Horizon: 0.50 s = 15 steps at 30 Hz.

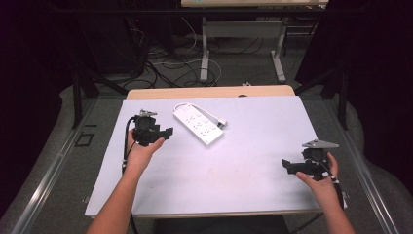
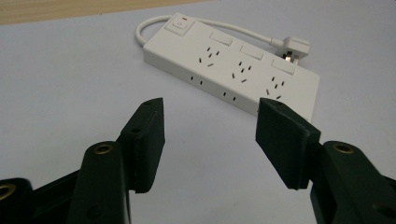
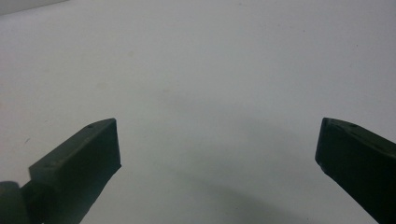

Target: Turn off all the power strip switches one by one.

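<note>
A white power strip [image 1: 198, 125] with a red-marked switch lies flat at the back middle of the white table top [image 1: 234, 165], its short cable and plug [image 1: 220, 121] curled beside it. My left gripper [image 1: 168, 132] hovers just left of the strip, open, pointing at it. The left gripper view looks along the open jaws [image 2: 210, 130] at the power strip [image 2: 233, 70] and its plug [image 2: 295, 48] a short way ahead. My right gripper [image 1: 286, 166] is held at the right front, open, far from the strip. Its jaws [image 3: 217, 149] stand wide apart over bare table.
The white table top [image 2: 60, 93] rests on a wooden table whose edge [image 1: 209, 91] shows at the back. Beyond it stand another table's legs [image 1: 204, 53] and loose cables on the floor [image 1: 160, 63]. Dark frame bars flank both sides.
</note>
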Available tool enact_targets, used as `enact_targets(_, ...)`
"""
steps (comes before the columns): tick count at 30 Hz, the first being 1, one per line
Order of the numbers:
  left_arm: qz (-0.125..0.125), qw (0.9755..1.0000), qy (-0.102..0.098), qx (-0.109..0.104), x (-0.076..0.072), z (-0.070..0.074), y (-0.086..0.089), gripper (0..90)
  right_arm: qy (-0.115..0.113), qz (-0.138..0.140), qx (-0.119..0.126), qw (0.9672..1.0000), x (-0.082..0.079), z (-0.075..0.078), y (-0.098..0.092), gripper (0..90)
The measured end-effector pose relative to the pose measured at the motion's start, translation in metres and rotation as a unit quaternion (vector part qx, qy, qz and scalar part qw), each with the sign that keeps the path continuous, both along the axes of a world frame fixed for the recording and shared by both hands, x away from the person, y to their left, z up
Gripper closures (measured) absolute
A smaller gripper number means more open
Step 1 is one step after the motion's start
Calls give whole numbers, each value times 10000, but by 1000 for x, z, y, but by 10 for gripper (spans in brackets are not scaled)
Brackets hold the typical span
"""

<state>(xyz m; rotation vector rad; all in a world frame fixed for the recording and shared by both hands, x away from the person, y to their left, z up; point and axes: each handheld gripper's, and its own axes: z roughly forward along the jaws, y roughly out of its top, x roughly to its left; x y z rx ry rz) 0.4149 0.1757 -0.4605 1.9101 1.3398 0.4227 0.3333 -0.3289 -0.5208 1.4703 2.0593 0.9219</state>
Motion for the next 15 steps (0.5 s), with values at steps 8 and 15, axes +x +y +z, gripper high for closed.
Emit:
enact_targets(8,57,9999,75,-75,19,9,-7,535,-87,-11,62,9999,1,-2,1,0)
enact_targets(15,71,9998,148,-123,37,16,-15,606,-93,-6,25,10000,2,-4,3,0)
